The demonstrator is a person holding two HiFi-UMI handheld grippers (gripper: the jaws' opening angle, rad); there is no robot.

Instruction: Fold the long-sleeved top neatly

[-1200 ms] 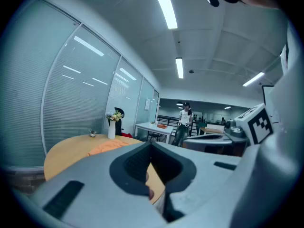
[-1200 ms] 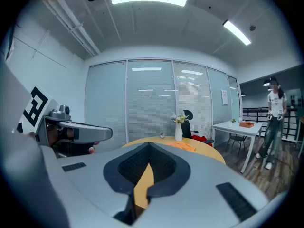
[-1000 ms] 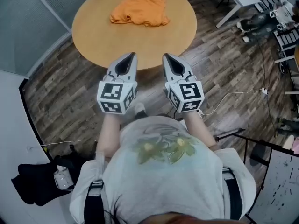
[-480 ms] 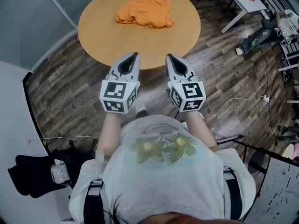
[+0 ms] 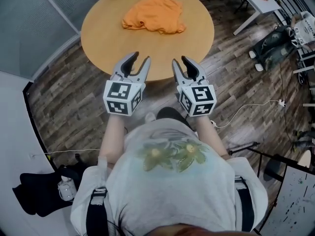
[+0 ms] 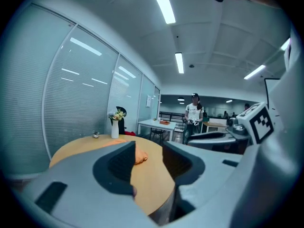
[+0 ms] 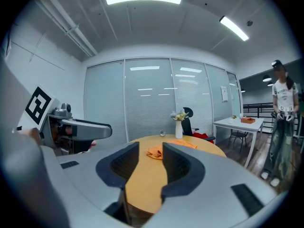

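My left claw and my right claw hang side by side over the near edge of the round table. Both have their jaws apart with nothing between them, and both have just been opening. The orange top lies in a crumpled heap on the far half of the table, well apart from both claws and not yet spread out.

I judge it to be light, soft and limp. It should sag from wherever I pinch it and slide easily over the smooth tabletop, so nothing here is fragile. The heap hides the sleeves and collar, and I cannot tell which edge is the hem. I would take hold of the outer edges on the table's left and right sides, one claw on each, pinching only a layer or two, and draw the cloth flat before any fold
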